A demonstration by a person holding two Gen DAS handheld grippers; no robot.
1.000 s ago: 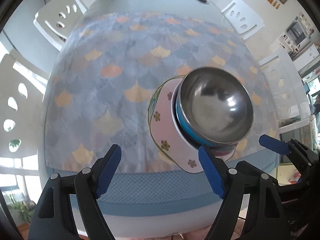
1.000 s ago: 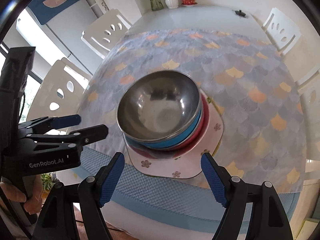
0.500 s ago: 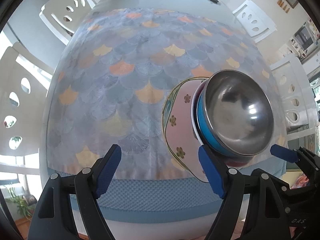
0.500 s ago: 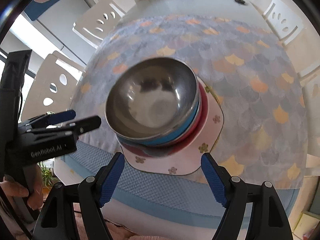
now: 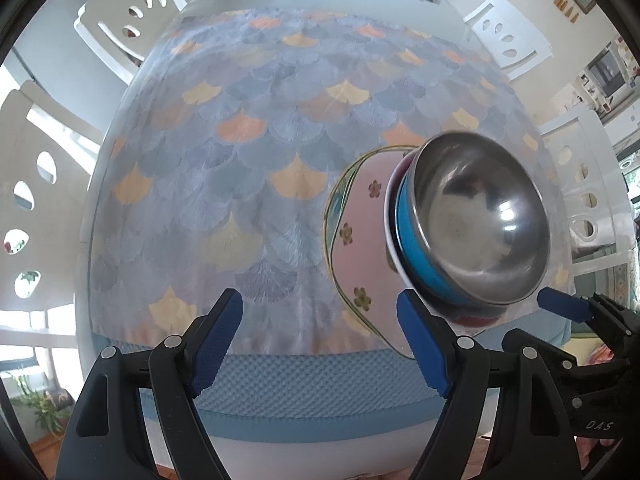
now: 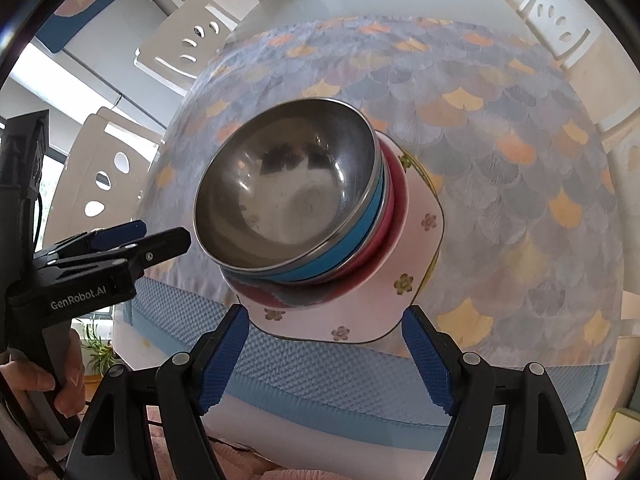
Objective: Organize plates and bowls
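At the near table edge: left gripper (image 5: 320,344) angled steeply down, jaws apart, empty | right gripper (image 6: 326,360) likewise, jaws spread, nothing held | just beyond: steel bowl (image 6: 288,192) nested in blue and red bowls on pink flowered plate (image 6: 416,264) | beyond: scale-patterned tablecloth (image 5: 240,140) | white chairs (image 5: 132,20) around.

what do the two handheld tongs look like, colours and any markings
Both tongs, left and right, are black plastic with silver rivets and textured blue pads. The left one's body reads GenRobot.AI in white, with a dark cable beside it. The right one's body shows white letters DAS.
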